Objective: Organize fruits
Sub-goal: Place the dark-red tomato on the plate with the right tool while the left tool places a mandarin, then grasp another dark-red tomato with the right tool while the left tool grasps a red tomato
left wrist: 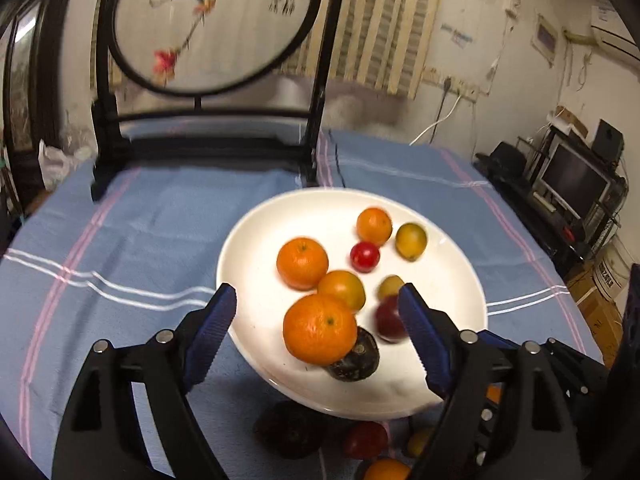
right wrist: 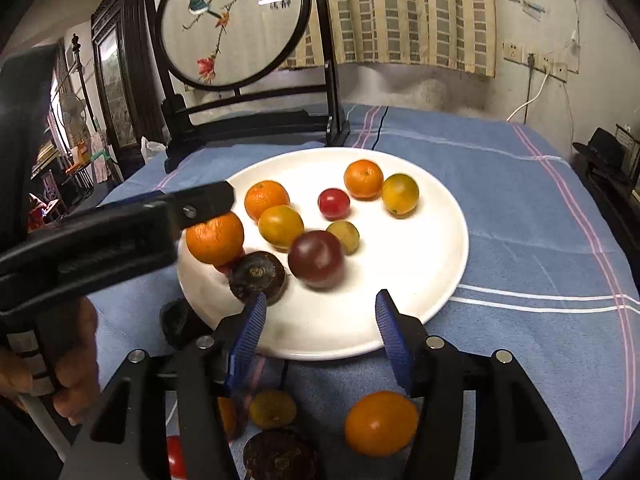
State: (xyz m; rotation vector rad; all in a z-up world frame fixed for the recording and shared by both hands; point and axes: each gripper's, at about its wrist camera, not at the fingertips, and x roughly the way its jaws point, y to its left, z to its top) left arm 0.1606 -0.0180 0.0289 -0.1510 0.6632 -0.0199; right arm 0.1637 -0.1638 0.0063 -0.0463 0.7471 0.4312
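Two wrist views of a white plate (left wrist: 256, 240) (right wrist: 432, 264) on a blue striped cloth (left wrist: 152, 224) (right wrist: 520, 208), w/ a round embroidered screen (left wrist: 212, 24) (right wrist: 236, 24) at the far edge.

Left gripper (left wrist: 316, 296): jaws spread wide, nothing between the pads, hovering over the plate's near-left part. Right gripper (right wrist: 320, 300): jaws also apart, empty, above the plate's near rim.

View differences. Right-wrist view alone shows the left gripper from outside, as a black body (right wrist: 120, 236) crossing in from the left w/ the holder's hand (right wrist: 76, 364) on its grip. It also shows the loose fruit near the camera more fully. Left-wrist view shows those only in part, behind its own fingers; it alone shows the TV stand (left wrist: 576, 184) at right.

Count on plate (right-wrist view): 3 oranges, incl. the big near-left one (left wrist: 320, 328) (right wrist: 215, 238); 2 orange-yellow fruits; 1 small yellow fruit (left wrist: 391, 287) (right wrist: 343, 236); 1 red tomato (left wrist: 365, 257) (right wrist: 333, 203); 1 dark-red plum (left wrist: 389, 320) (right wrist: 316, 261), blurred in both views; 1 dark brown fruit (left wrist: 354, 356) (right wrist: 258, 276) touching the big orange. A reddish bit under that orange can't be identified.

Off plate, on cloth near rim (right-wrist view): 1 orange (right wrist: 380, 422), 1 yellowish fruit (right wrist: 273, 409), 2 dark brown fruits, 1 red item partly cut off, plus an orange piece hidden by the finger.
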